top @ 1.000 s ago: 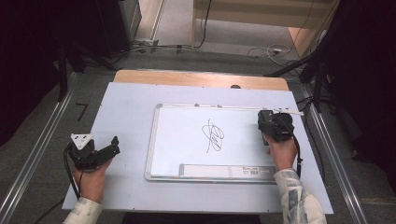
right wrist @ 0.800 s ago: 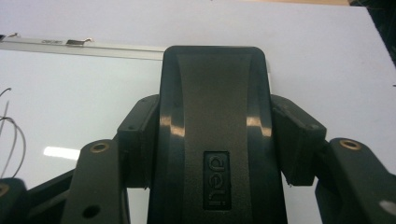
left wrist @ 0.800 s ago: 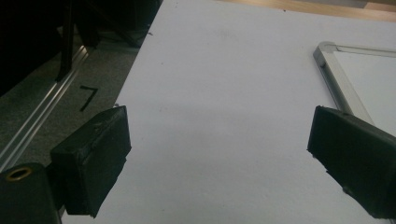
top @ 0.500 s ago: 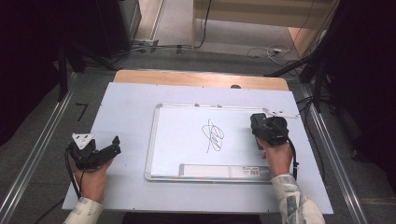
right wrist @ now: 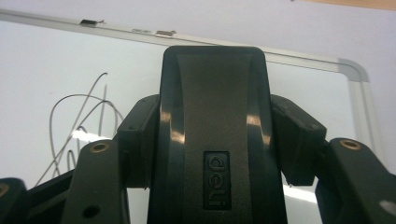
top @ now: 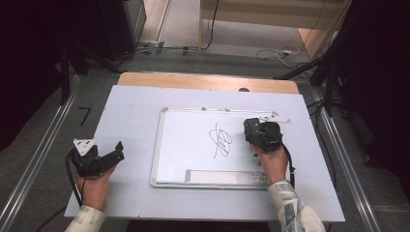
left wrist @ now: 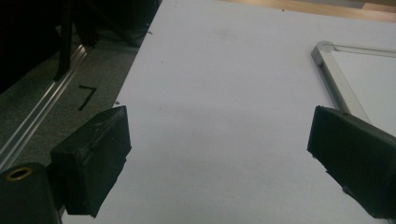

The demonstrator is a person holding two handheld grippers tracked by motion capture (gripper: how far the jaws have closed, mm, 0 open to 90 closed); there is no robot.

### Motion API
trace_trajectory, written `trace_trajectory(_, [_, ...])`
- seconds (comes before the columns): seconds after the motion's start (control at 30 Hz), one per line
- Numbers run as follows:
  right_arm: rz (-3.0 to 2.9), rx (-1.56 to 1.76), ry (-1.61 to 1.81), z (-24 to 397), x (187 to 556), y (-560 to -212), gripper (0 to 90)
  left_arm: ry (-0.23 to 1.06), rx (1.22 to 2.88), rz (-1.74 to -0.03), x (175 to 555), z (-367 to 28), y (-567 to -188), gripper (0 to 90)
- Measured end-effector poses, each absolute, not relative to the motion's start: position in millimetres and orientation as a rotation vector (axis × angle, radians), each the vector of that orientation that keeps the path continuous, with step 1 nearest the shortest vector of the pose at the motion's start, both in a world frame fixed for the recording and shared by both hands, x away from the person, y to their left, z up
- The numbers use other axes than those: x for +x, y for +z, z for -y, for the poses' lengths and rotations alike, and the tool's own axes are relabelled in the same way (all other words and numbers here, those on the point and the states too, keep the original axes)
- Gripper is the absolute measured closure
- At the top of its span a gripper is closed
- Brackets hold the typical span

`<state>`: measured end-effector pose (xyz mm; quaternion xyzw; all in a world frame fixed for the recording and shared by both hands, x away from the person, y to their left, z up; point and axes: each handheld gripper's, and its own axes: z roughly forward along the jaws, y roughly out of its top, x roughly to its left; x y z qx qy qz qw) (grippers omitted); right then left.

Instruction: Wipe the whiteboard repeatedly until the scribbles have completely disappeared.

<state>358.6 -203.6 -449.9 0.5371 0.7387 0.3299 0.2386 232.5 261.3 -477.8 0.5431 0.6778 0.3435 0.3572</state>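
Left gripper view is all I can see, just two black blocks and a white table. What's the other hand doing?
Observer: The right gripper is shut on a black eraser, held over the whiteboard.
Operator: Is anything drawn on the board?
Observer: Yes, a black scribble near the middle, just left of the eraser in the high view.
Operator: Is the eraser on the scribble?
Observer: No, it sits beside it; the lines are clear of the eraser.
Operator: And where's my gripper?
Observer: The left gripper is open, off the board, over the table near its left edge.
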Motion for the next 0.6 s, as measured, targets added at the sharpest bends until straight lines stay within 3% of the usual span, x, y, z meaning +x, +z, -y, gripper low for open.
trace_trajectory(0.6, [-2.114, 1.413, 0.857, 155.5, 367.7, -473.2, 37.9, 0.883, 1.410, -1.748, 233.5, -259.8, -478.5, 6.9])
